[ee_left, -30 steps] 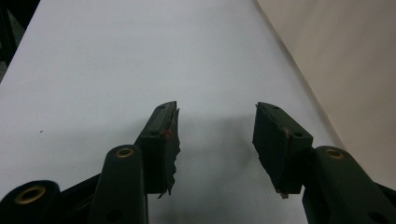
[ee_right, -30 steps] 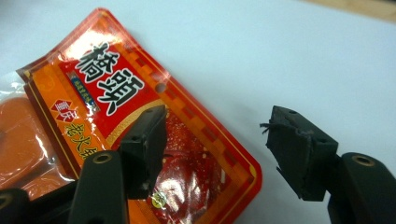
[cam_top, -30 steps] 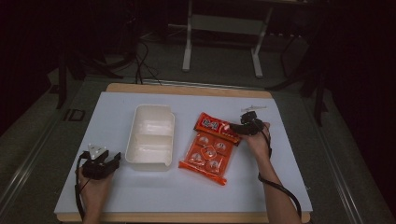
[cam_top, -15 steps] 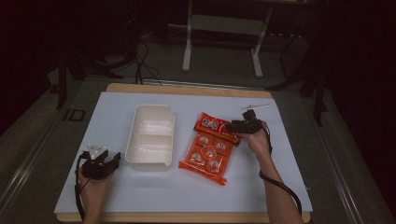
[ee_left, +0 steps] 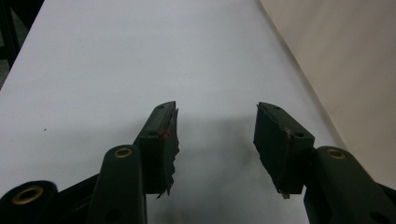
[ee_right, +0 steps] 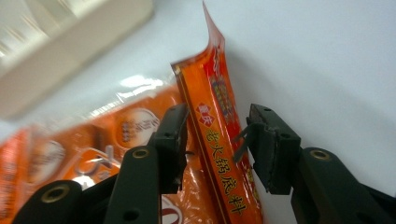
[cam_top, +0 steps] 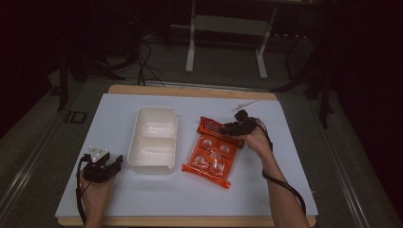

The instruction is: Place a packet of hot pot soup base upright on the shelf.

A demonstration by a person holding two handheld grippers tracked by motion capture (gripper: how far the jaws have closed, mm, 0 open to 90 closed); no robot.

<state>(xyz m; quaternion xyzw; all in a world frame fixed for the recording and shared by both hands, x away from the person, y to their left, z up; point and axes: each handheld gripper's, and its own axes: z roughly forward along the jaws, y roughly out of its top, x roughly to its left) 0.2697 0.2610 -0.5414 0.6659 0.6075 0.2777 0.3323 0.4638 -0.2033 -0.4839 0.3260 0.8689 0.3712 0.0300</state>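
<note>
Orange snack packet (cam_top: 212, 153) lies on the white table (cam_top: 285, 190), just right of the cream tray (cam_top: 153, 138). Its upper edge (ee_right: 219, 126) stands raised between the jaws of the right gripper (ee_right: 217, 140), which have just been closing around it, small gaps showing on both sides. Near the tray's lower left corner, the left gripper (ee_left: 215, 135) rests with jaws wide apart, holding nothing

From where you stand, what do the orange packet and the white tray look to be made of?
Orange packet: probably thin glossy plastic film; it shines, and its top edge bends up between the right gripper's fingers. White tray: seemingly moulded plastic or foam, smooth, with rounded corners and a divider.
</note>
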